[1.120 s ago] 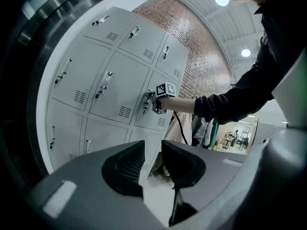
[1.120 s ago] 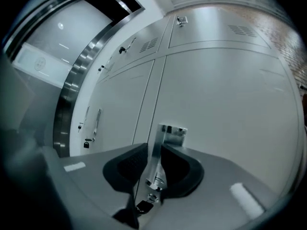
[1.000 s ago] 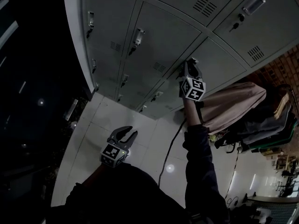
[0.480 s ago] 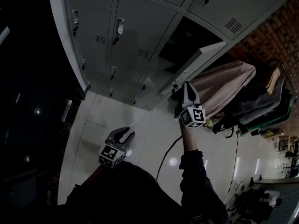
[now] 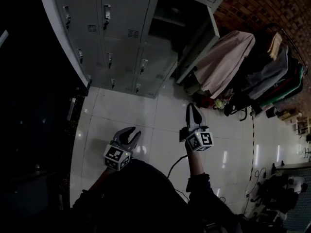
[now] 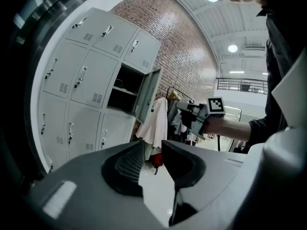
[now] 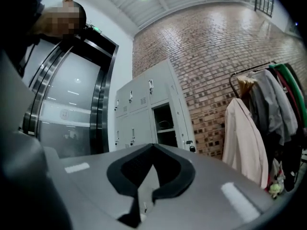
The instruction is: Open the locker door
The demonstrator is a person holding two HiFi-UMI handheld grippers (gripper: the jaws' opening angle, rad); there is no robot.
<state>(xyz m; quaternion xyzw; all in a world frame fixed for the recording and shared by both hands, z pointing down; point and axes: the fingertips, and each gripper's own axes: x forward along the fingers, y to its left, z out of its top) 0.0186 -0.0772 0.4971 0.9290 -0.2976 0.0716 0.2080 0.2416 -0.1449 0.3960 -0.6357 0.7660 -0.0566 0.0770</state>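
Note:
The grey locker bank [image 5: 121,47] stands at the top of the head view. One compartment [image 5: 177,11] is open and dark inside, and its door [image 5: 195,45] is swung wide to the right. My right gripper [image 5: 193,110] hangs over the white floor well short of the lockers, shut with nothing in it. Its own view shows the open compartment [image 7: 164,122] and the door [image 7: 186,128] beyond the closed tips [image 7: 153,146]. My left gripper [image 5: 130,133] is lower left, open and empty. It looks at the open compartment [image 6: 123,92] and at my right gripper [image 6: 192,118].
A clothes rack with a beige coat [image 5: 221,64] and darker garments [image 5: 272,76] stands right of the open door against a brick wall [image 5: 262,4]. A black cable [image 5: 176,163] trails over the tiled floor [image 5: 116,110]. Dark glass doors [image 7: 72,109] lie left of the lockers.
The locker door went from shut to wide open. My right gripper came off the door and dropped back over the floor. The whole view backed away from the lockers; the left gripper stayed low.

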